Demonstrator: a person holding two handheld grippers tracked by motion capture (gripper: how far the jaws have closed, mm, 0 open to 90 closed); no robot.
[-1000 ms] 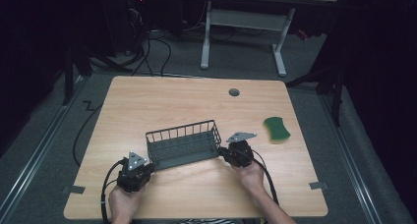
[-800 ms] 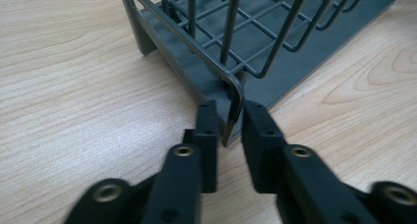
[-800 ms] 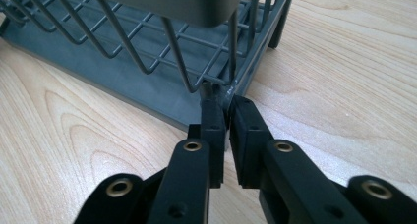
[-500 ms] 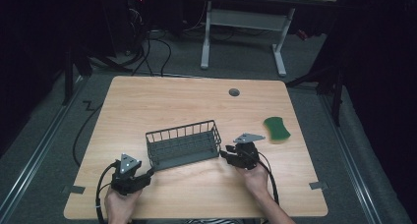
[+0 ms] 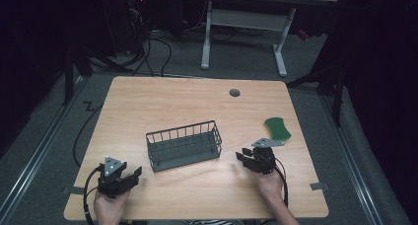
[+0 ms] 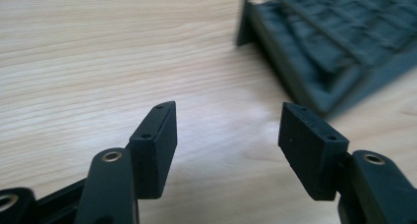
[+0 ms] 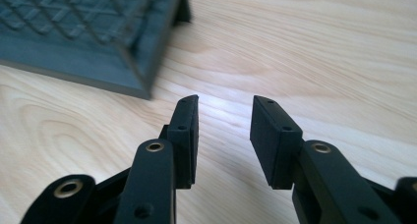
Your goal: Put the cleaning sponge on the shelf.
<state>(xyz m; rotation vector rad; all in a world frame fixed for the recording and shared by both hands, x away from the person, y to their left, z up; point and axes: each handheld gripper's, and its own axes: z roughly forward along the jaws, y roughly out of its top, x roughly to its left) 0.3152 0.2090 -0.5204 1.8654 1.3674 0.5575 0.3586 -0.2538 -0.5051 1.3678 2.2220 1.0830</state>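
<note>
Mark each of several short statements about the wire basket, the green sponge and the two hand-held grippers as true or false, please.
1. The wire basket stands on the table between the two hand-held grippers. True.
2. The left hand-held gripper is clamped on the basket rim. False: its jaws are open and empty, apart from the basket.
3. The green sponge lies inside the basket. False: it lies on the table to the right of the basket, beyond the right hand-held gripper.
4. The right hand-held gripper holds nothing. True: bare tabletop shows between its jaws.
5. The basket is tipped over on its side. False: it stands upright, opening upward.
</note>
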